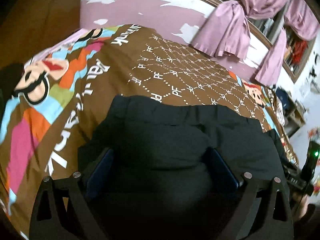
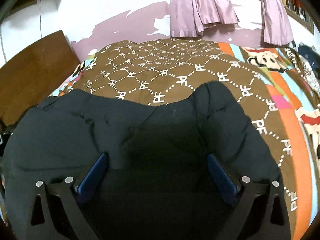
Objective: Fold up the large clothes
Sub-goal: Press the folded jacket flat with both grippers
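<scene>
A large black padded garment (image 1: 180,136) lies on the bed near its front edge; it also fills the lower half of the right wrist view (image 2: 120,128). My left gripper (image 1: 162,154) is open, its blue-padded fingers (image 1: 102,166) spread wide just above the garment's dark fabric. My right gripper (image 2: 158,160) is open too, fingers (image 2: 218,172) wide apart over the garment's middle. Neither gripper holds any cloth. The garment's near part is hidden in shadow under both grippers.
The bed is covered by a brown patterned sheet (image 2: 170,68) with cartoon borders (image 1: 40,92). A wooden headboard (image 2: 32,70) stands at the left. Pink curtains (image 2: 202,6) hang over the window on the far wall. Clutter sits past the bed's right side (image 1: 288,104).
</scene>
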`<state>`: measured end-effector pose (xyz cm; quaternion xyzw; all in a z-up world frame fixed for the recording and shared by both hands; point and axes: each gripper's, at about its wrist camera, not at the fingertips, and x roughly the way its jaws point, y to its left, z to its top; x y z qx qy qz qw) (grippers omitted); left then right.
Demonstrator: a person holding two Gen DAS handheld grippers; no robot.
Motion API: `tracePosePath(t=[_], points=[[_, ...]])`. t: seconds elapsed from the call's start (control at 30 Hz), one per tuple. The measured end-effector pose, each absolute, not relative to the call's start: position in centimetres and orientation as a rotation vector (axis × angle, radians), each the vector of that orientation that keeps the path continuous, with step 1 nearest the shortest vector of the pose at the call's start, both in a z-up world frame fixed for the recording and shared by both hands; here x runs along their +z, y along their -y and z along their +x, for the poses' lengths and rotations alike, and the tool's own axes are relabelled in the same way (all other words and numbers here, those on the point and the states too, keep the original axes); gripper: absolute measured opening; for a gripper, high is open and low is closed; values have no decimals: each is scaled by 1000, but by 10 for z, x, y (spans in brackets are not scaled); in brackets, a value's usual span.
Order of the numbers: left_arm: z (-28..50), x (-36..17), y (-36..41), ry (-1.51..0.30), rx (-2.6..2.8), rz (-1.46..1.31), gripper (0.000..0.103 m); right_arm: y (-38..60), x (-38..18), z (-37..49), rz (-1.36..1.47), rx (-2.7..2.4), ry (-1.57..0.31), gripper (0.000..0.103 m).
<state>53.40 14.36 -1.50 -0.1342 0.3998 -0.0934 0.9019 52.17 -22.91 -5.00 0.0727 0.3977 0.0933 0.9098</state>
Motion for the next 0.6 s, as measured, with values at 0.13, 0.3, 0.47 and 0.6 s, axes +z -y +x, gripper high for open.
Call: tracePosePath(t=[0.13,0.3,0.47,0.6], points=[[525,-16,-138,-810,-198,-263,98,227,-55,518,150,192,-810,101],[526,-18,-129,-812,-167,-215,100,222,-63,525,121,190,-855,102],[530,-26,-118,-822,-126,-164,101,221,-69,529,114,193,-888,102],[531,-31,-114,-830,-103,-135,102,215,-73,531,74,173,-917,102]])
